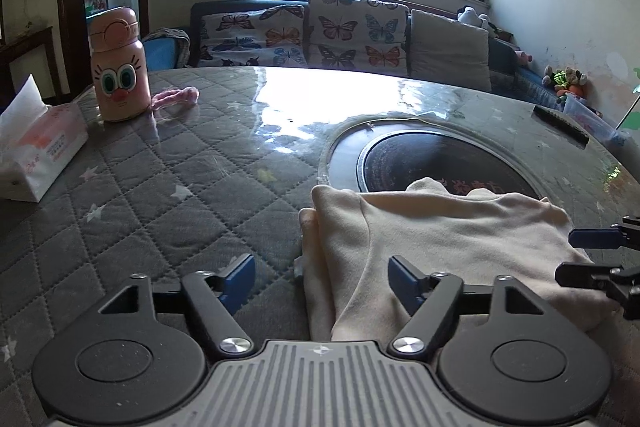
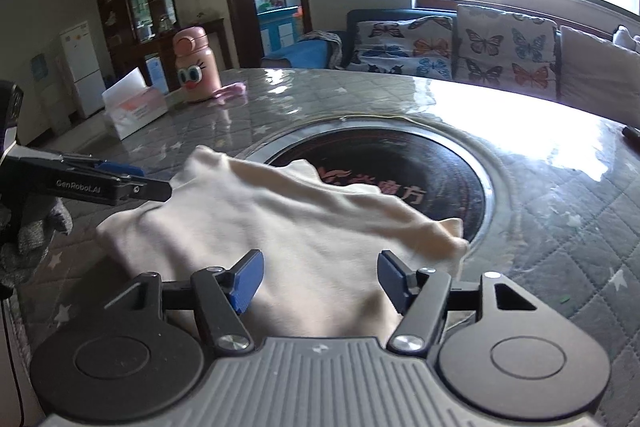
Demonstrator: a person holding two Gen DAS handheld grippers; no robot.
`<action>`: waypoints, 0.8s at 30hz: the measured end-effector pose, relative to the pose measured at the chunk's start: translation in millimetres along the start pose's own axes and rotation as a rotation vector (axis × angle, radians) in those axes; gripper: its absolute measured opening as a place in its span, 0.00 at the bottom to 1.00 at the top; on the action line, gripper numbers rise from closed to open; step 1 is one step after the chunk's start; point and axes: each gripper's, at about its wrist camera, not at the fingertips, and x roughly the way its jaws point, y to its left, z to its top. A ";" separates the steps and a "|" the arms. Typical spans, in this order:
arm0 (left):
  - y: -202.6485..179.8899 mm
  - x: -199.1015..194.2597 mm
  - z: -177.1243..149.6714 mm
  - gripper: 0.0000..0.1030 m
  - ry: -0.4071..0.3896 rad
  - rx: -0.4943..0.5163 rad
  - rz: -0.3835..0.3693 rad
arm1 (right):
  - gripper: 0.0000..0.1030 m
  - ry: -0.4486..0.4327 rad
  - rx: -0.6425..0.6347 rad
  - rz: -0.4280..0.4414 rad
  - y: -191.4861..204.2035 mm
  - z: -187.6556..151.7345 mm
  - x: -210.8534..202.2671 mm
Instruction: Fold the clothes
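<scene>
Left wrist view — quilted grey table (image 1: 168,187), butterfly-cushioned sofa (image 1: 304,35) beyond.

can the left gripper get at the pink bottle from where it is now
Probably yes, though not right away. The left gripper is open at the near edge of the cream garment, while the pink bottle stands far off to its left. Only bare quilted table cover lies between; the tissue pack sits aside.

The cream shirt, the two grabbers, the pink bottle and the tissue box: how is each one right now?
Cream shirt: folded, lying flat on the table.
Left gripper: open, holding nothing.
Right gripper: open, holding nothing.
Pink bottle: upright, lid shut.
Tissue box: open, tissue sticking out.
</scene>
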 end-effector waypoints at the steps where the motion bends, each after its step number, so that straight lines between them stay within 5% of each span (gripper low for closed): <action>1: -0.1 -1.2 -0.8 0.79 0.000 0.001 0.003 | 0.65 0.002 -0.009 0.004 3.5 -1.0 0.0; 10: 0.6 -9.5 -6.4 1.00 -0.010 -0.002 0.020 | 0.70 0.001 -0.074 0.027 29.5 -5.0 -0.7; 24: 10.3 -17.2 -11.7 1.00 -0.011 -0.033 0.069 | 0.75 0.012 -0.187 0.082 70.2 -10.0 -2.1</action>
